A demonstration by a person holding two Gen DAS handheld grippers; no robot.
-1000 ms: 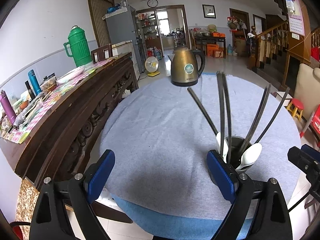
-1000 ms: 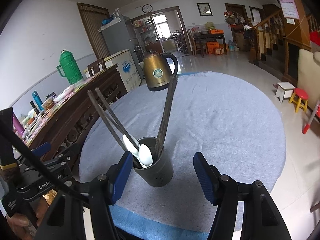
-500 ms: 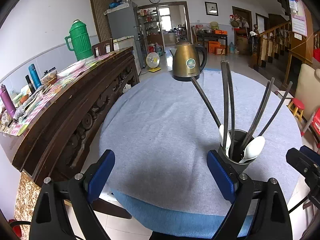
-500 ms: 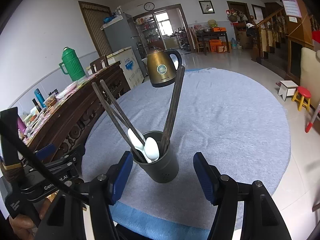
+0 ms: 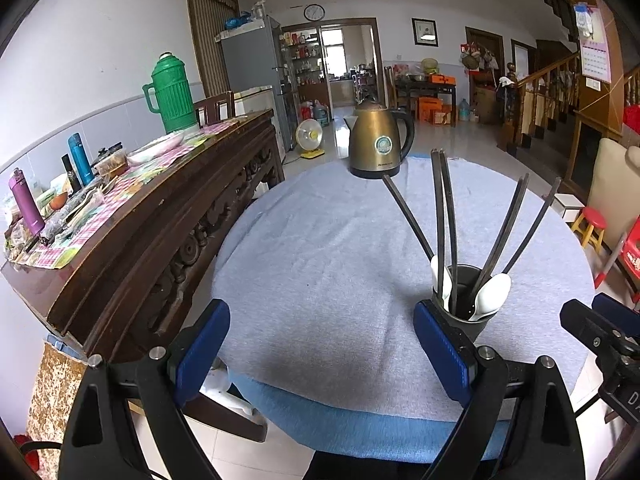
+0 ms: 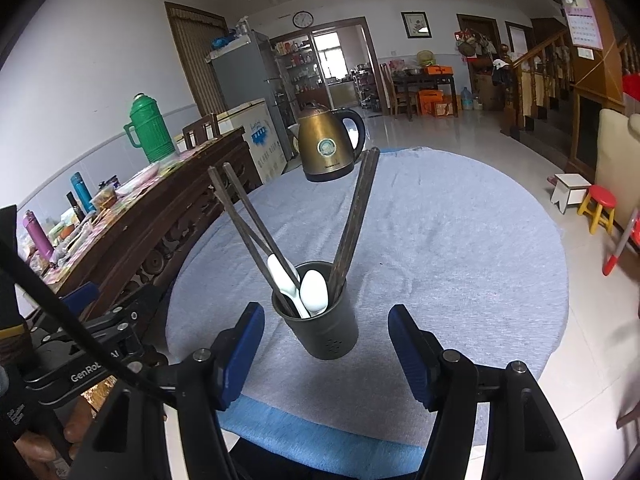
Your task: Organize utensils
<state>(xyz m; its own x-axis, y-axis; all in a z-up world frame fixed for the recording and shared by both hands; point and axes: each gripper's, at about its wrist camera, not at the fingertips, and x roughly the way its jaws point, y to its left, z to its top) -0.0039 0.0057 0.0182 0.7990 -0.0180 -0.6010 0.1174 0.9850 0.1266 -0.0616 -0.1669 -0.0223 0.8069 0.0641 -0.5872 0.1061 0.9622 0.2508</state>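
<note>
Left wrist view: we hold the left tool point(image 5: 322, 344) low over the near edge of the round desk point(image 5: 320, 248), its blue pads point(image 5: 202, 346) spread wide with nothing but grey cloth between them. The cup point(image 5: 466, 306) stands at lower right of the frame, just behind the tool's right pad and outside the gap. Dark chopsticks point(image 5: 444, 216) fan up out of the cup, and two white spoons point(image 5: 492, 292) lean on its rim, bowls upward. A brass kettle point(image 5: 378, 142) stands at the far edge of the desk, upper centre of the frame. A dark wooden sideboard point(image 5: 160, 216) runs along the left, carrying a green flask point(image 5: 170, 94). The tip of the right tool point(image 5: 600, 336) shows at the lower right edge.

In the right wrist view we see the right tool point(image 6: 326, 354) also spread wide and holding nothing. The cup point(image 6: 324, 328) sits upright in the lower centre of the frame, between the two pads point(image 6: 404, 352) and a little beyond them; neither pad touches it. The chopsticks point(image 6: 354, 216) lean apart in a V, one pair toward the upper left, another toward the kettle point(image 6: 326, 142). Both spoons point(image 6: 314, 292) rest in the left half of the cup. The left tool point(image 6: 100, 344) appears at the lower left edge.
</note>
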